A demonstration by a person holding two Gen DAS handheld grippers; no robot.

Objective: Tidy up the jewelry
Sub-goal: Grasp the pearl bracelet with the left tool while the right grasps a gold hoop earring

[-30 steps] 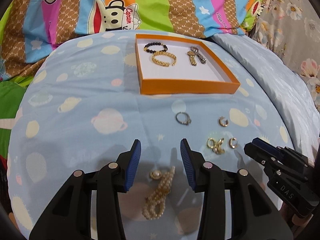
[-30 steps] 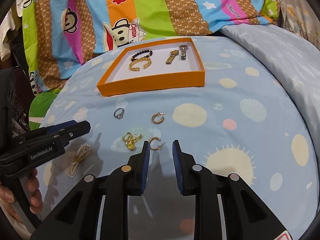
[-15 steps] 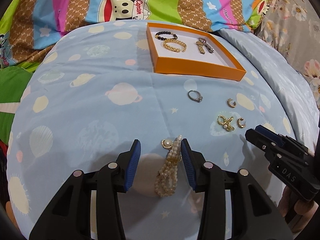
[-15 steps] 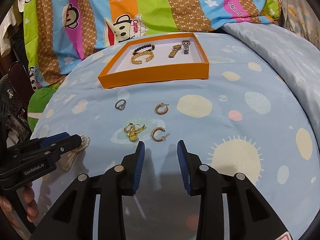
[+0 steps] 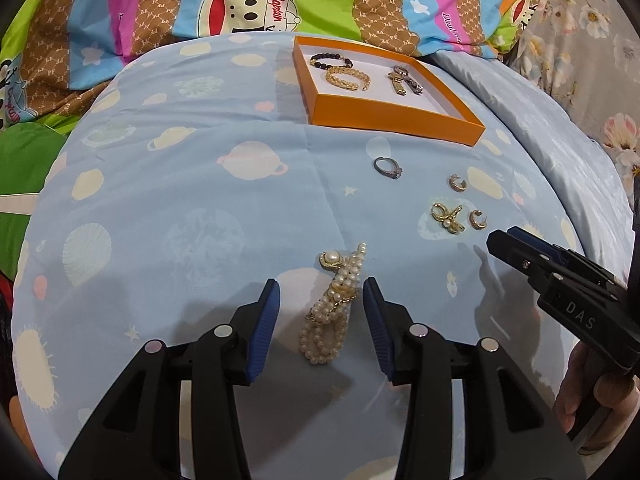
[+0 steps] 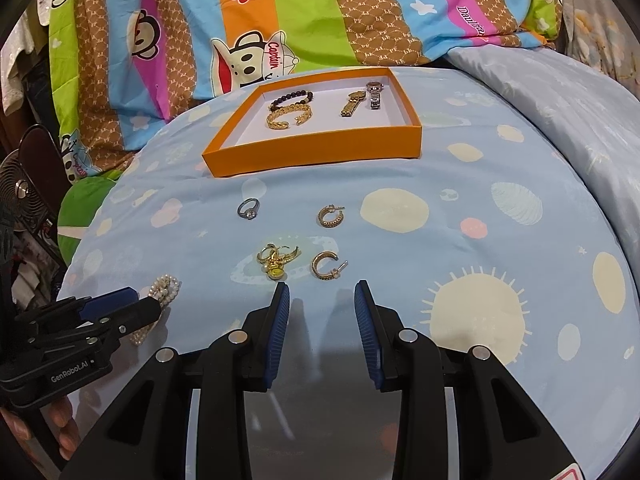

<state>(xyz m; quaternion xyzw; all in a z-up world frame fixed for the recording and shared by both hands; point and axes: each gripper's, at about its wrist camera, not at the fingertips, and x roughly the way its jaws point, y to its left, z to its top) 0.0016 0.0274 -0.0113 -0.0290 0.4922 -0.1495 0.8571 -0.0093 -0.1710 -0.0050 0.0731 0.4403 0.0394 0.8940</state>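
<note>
A pearl bracelet (image 5: 331, 312) with a gold pearl clasp lies on the blue bedspread between the open fingers of my left gripper (image 5: 321, 295); it also shows in the right wrist view (image 6: 162, 289). My right gripper (image 6: 321, 298) is open and empty, just short of a gold hoop earring (image 6: 326, 266) and a gold charm cluster (image 6: 276, 260). A second hoop earring (image 6: 331, 216) and a silver ring (image 6: 248, 209) lie farther off. An orange tray (image 6: 320, 150) holds a black bead bracelet, a gold bracelet and two watches.
A colourful cartoon-monkey quilt (image 6: 280, 20) is piled behind the tray. A floral cover (image 5: 592, 80) lies at the right. A fan (image 6: 20, 200) stands off the bed's left edge. The bedspread curves down at its sides.
My left gripper has pulled back over the pearl bracelet, which now lies between its fingers. My right gripper has drawn back from the earrings and opened wider.
</note>
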